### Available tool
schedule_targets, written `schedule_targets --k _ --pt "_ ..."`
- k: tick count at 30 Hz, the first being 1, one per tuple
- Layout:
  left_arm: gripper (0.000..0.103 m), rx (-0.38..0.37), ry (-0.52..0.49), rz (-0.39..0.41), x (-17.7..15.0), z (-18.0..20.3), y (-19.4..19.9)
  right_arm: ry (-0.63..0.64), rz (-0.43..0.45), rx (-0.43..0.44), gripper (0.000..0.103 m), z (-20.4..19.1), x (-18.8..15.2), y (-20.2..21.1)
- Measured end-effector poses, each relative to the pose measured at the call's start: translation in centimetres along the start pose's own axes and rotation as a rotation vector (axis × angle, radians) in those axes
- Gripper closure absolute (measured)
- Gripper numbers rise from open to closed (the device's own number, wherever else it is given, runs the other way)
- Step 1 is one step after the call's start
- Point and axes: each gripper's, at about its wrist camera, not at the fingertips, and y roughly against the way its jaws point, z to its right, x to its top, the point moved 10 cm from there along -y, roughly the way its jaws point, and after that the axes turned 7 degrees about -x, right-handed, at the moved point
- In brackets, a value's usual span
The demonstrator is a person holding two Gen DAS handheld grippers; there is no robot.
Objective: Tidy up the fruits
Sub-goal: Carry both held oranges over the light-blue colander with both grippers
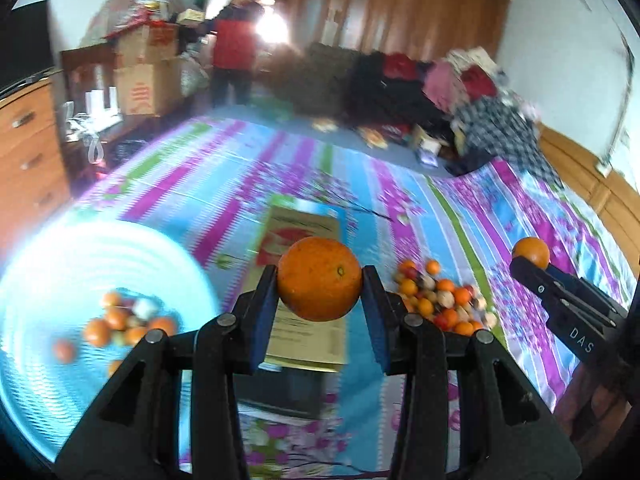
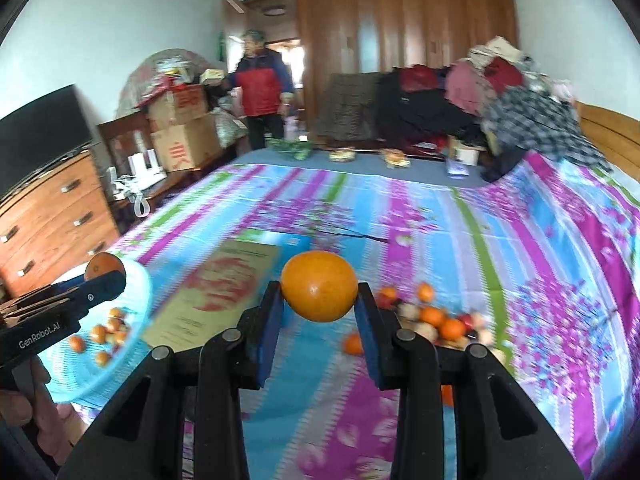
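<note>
My left gripper is shut on an orange, held above the bed beside a light blue plate that holds several small fruits. My right gripper is shut on a second orange, above and left of a pile of small fruits on the bedspread. The pile also shows in the left wrist view. The right gripper shows at the right of the left wrist view with its orange. The left gripper shows in the right wrist view over the plate.
A cardboard box lies flat on the striped floral bedspread between plate and pile. Clothes are heaped at the far end of the bed. A wooden dresser stands left. A person stands near stacked boxes.
</note>
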Motion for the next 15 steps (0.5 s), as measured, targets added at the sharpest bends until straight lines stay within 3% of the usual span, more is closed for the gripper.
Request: schedule_targets --k 9,15 --pt "0.061 0.168 0.132 0.061 1.3 -10.8 5.6 0.103 -0.008 0.162 0.064 -12.4 2.7 0.2" --pt "0.061 0.251 0.231 0.045 0.5 -16.8 7.8 0.168 -0.075 0.269 0.064 -20.6 2.6 -0.7"
